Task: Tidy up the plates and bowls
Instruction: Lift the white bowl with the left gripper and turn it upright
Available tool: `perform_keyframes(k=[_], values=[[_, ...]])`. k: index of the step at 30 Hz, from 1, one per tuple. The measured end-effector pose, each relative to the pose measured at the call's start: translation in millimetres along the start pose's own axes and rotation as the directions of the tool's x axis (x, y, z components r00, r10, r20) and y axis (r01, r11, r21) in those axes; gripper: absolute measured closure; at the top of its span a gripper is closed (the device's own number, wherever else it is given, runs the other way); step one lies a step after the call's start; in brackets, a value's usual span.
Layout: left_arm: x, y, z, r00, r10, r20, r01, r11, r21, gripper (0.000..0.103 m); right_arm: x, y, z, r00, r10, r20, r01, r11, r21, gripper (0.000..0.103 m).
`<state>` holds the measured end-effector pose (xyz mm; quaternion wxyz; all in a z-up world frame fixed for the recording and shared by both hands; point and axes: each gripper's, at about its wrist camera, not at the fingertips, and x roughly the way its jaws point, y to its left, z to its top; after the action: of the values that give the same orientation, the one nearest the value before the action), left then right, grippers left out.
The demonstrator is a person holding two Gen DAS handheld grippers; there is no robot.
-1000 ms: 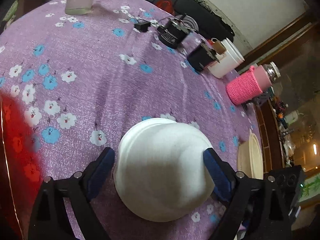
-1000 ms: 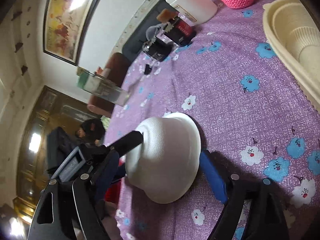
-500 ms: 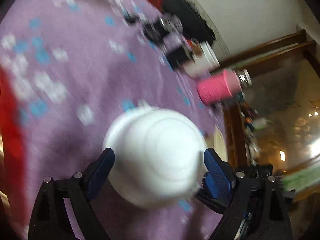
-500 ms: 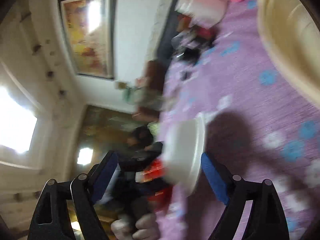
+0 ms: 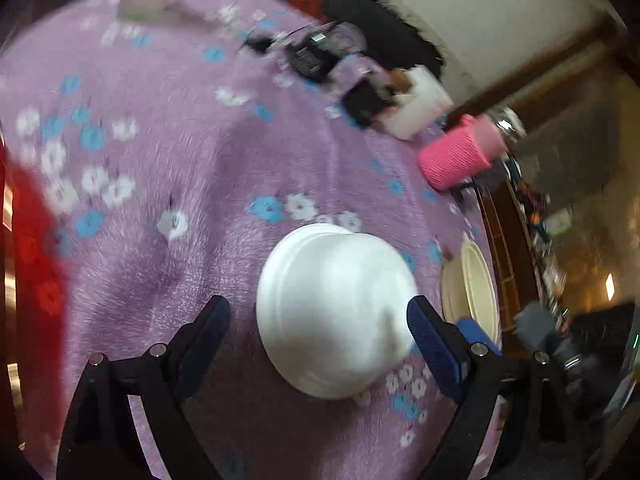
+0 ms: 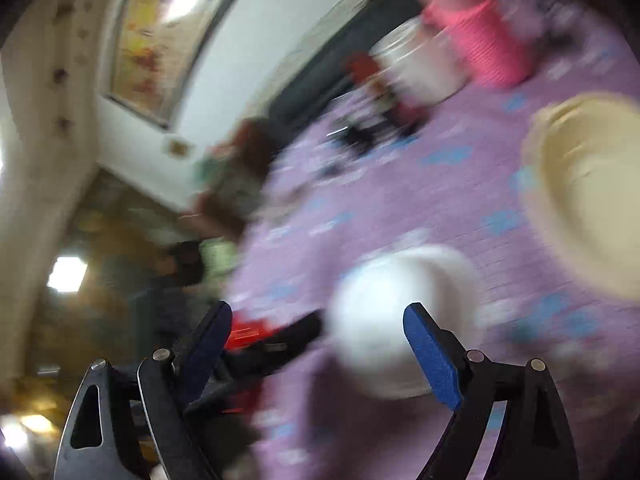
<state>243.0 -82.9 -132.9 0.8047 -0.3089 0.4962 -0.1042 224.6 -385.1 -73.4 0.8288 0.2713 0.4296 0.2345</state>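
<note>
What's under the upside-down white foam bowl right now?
The white foam bowl sits rim-down on the purple floral tablecloth. Only cloth shows around its rim; anything beneath the dome is covered and cannot be seen.

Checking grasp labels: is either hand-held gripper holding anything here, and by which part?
Nothing is held. The left hand-held gripper and the right hand-held gripper are both wide open at the upturned white bowl; neither clamps it.

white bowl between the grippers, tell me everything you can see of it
The white bowl is upside down on the purple floral tablecloth, base ring up, rim flared out below. It looks like matte foam or plastic, plain and unmarked. The left gripper straddles it with jaws open; its right pad looks at or near the bowl's wall. The cream plate lies just beside it.
</note>
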Motion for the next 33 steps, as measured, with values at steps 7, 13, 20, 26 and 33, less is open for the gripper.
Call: perform_keyframes(k=[7,13,20,26,33], values=[[16.6,-1.9,0.0,0.996,-0.083,-0.018,0.082,0.995,-0.057,0.011,41.1,-28.2,-15.6,0.988,-0.023,-0.154,0.034,0.997,0.072,0.011],[23.2,6.9,-4.2,0.941,-0.33,-0.075,0.314,0.933,-0.174,0.003,33.5,-43.4,-19.0,0.95,0.278,-0.144,-0.243,0.945,0.221,0.012],[9.0,-1.1,-0.9,0.924,-0.379,-0.057,0.368,0.919,-0.14,0.002,34.9,-38.7,-24.7,0.861,0.494,-0.123,-0.438,0.842,0.315,0.019],[14.3,-45.0,2.5,0.916,-0.379,-0.128,0.38,0.925,-0.024,0.002,37.4,-27.7,-25.7,0.88,0.46,-0.121,-0.417,0.868,0.27,0.019],[9.5,-93.8,2.9,0.918,-0.367,-0.153,0.385,0.916,0.114,0.002,7.8,-51.0,-20.5,0.927,0.376,0.004,-0.359,0.882,0.304,0.019]])
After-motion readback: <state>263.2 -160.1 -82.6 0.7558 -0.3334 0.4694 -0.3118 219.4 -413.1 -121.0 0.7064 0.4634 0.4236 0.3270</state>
